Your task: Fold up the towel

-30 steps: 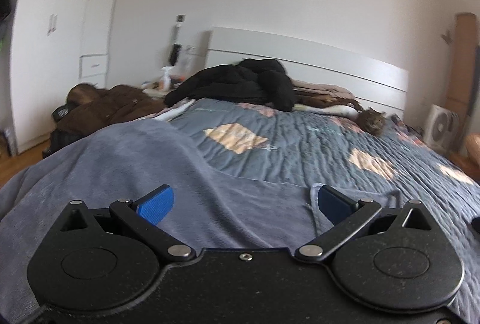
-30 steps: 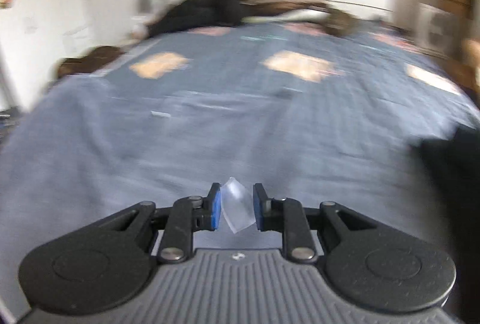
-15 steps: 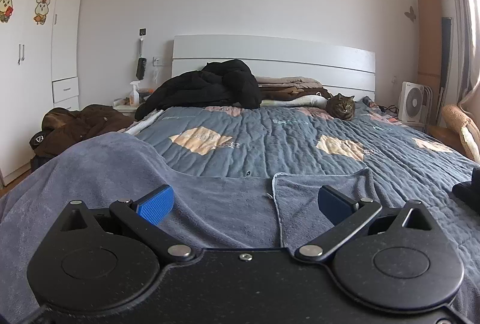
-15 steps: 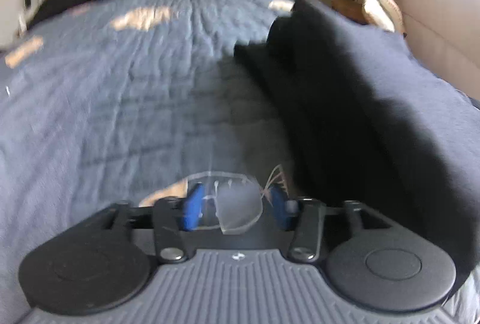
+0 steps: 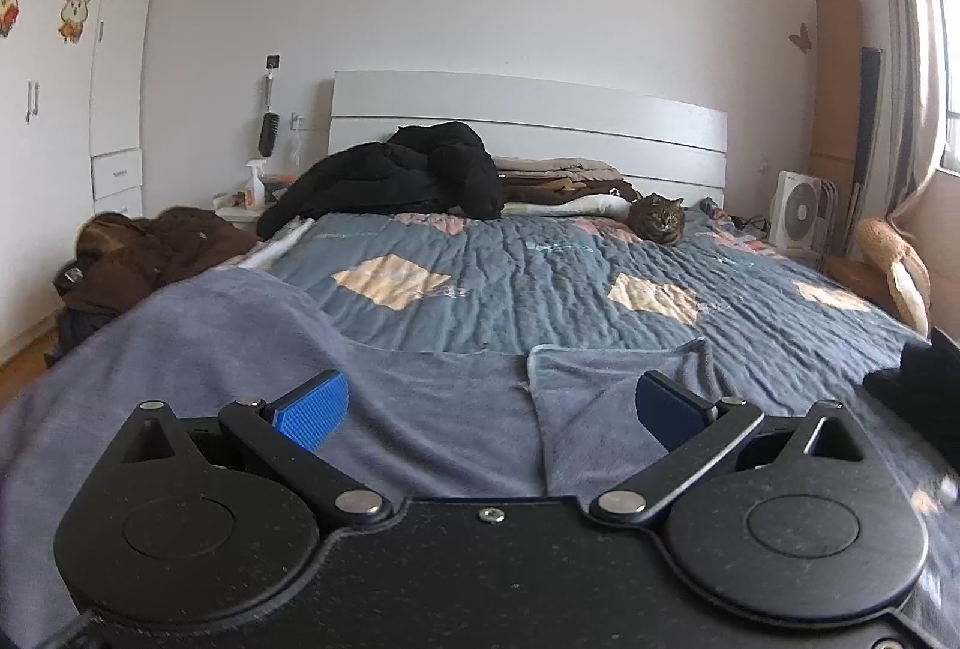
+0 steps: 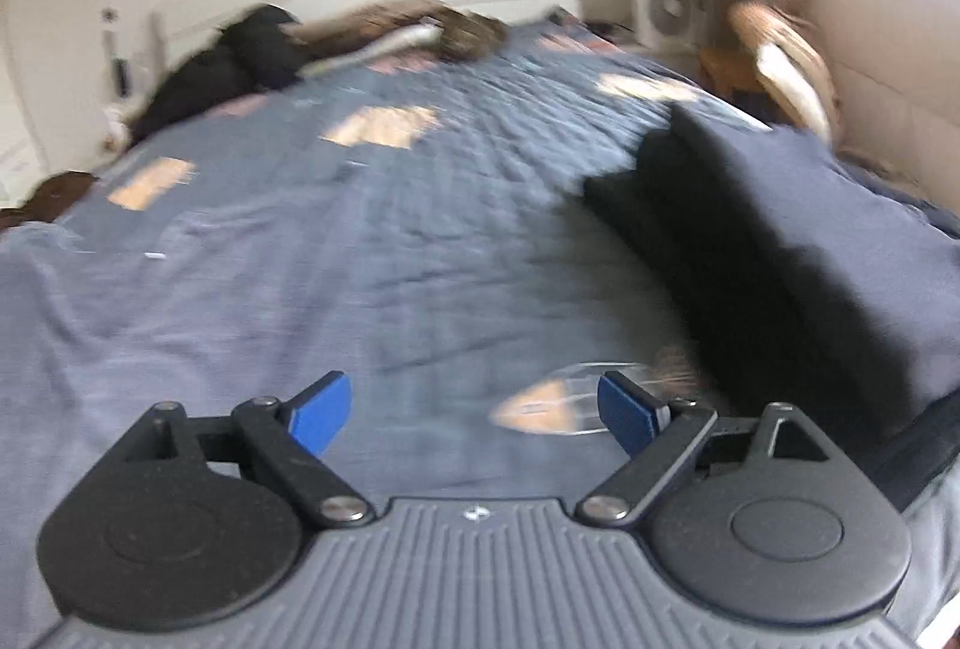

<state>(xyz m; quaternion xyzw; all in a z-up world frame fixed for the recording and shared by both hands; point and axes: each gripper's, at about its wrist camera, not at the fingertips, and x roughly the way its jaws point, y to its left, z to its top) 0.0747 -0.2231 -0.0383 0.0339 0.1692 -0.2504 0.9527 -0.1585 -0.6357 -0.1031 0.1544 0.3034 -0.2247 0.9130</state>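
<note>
A grey-blue towel (image 5: 420, 391) lies spread over the near end of the bed, bulging up at the left. One corner flap (image 5: 600, 397) is folded over on its right side. My left gripper (image 5: 492, 409) hovers just above the towel, open, with nothing between its blue pads. In the blurred right wrist view the towel (image 6: 120, 301) covers the near left of the bed. My right gripper (image 6: 474, 409) is open over the quilt. A small clear plastic piece (image 6: 558, 400) lies on the bed by its right finger.
A dark folded stack (image 6: 780, 241) sits at the bed's right edge, also seen as a dark stack (image 5: 924, 379). A cat (image 5: 660, 223) and a black jacket (image 5: 408, 175) lie near the headboard. A brown coat (image 5: 150, 247) is piled left of the bed, a fan (image 5: 801, 214) right.
My right gripper has opened and let go of the clear plastic piece, and has swung toward the dark stack. My left gripper has stayed open while its view steadied on the towel.
</note>
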